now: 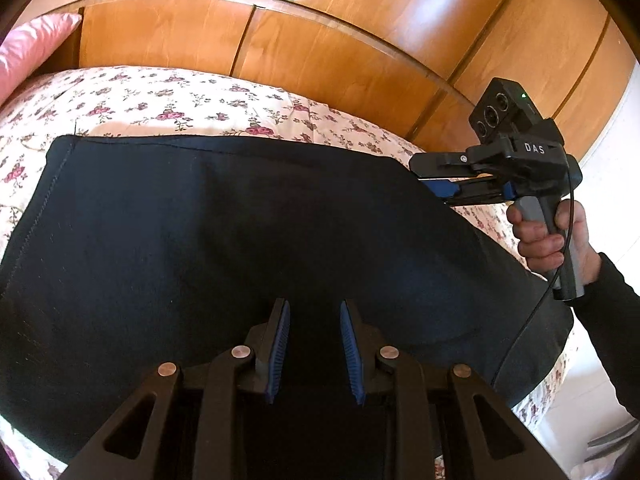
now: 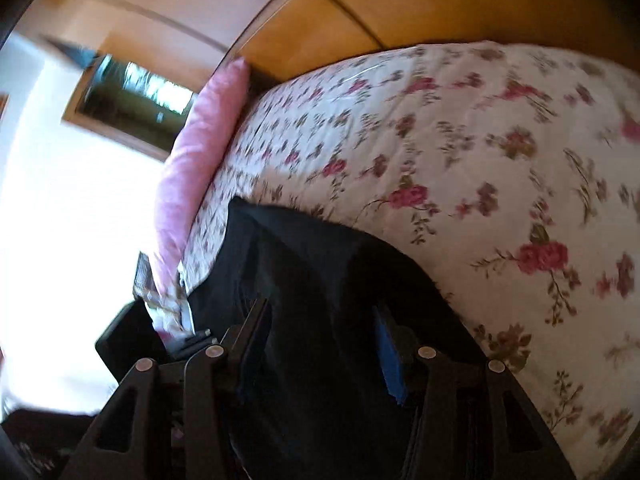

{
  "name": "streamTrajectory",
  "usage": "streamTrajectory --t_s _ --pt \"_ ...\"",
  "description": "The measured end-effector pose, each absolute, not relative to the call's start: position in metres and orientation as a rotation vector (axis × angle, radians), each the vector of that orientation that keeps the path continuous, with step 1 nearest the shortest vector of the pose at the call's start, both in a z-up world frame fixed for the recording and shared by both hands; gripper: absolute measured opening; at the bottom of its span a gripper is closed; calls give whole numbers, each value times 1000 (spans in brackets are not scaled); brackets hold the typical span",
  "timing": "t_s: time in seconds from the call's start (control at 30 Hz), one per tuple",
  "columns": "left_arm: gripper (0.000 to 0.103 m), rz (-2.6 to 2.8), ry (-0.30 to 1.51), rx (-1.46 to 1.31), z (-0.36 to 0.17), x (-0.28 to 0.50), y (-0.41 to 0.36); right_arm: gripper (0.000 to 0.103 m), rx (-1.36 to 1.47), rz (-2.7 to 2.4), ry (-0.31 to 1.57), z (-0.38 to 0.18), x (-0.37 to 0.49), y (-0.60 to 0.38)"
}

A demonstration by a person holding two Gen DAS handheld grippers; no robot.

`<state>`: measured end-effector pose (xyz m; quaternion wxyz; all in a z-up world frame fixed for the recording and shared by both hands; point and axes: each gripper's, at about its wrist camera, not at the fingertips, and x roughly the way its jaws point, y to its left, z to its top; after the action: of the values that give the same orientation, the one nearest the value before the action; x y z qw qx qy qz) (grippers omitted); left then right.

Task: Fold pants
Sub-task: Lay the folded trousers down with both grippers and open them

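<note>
Dark navy pants (image 1: 240, 240) lie spread flat on a floral bedspread (image 1: 160, 100), with a stitched hem at the left. My left gripper (image 1: 314, 320) hovers just above the cloth near its front part, jaws open and empty. My right gripper (image 1: 436, 184) shows at the right in the left wrist view, held by a hand, its fingers at the pants' far right edge. In the right wrist view the right gripper (image 2: 320, 312) has the dark cloth (image 2: 312, 280) bunched between its parted fingers; the view is blurred.
A wooden wardrobe (image 1: 320, 40) stands behind the bed. A pink pillow (image 1: 32, 48) lies at the far left, and also shows in the right wrist view (image 2: 192, 168). The bedspread (image 2: 480, 160) stretches to the right. A bright floor (image 2: 60, 200) lies beside the bed.
</note>
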<state>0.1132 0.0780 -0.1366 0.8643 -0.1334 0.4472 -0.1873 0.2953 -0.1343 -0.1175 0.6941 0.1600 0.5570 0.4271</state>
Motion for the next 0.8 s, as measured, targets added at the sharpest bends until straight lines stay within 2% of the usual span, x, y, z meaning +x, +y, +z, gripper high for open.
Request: streamTrajectory --t_s 0.23,0.27,0.3,0.33,0.43,0.6,0.73,0.8 --pt "26 -384 929 -278 -137 111 77 52 421 904 1240 -141 322 -120" --pt "26 -382 931 -281 -137 111 77 35 419 877 1224 -143 322 -123" --pt "26 -380 932 -284 -137 111 78 11 417 843 1202 -142 322 -127" --pt "26 -375 932 -297 -138 111 80 7 462 817 1143 -137 318 -139" --pt "26 -356 929 -321 -141 112 80 6 528 811 1017 -123 307 -156" --pt "26 -304 946 -269 -140 119 70 5 451 648 1124 -159 325 -140" --pt "26 -322 984 -282 -132 123 77 5 455 614 1113 -157 319 -140" --pt "26 -312 980 -268 -127 124 85 14 461 604 1104 -147 312 -143"
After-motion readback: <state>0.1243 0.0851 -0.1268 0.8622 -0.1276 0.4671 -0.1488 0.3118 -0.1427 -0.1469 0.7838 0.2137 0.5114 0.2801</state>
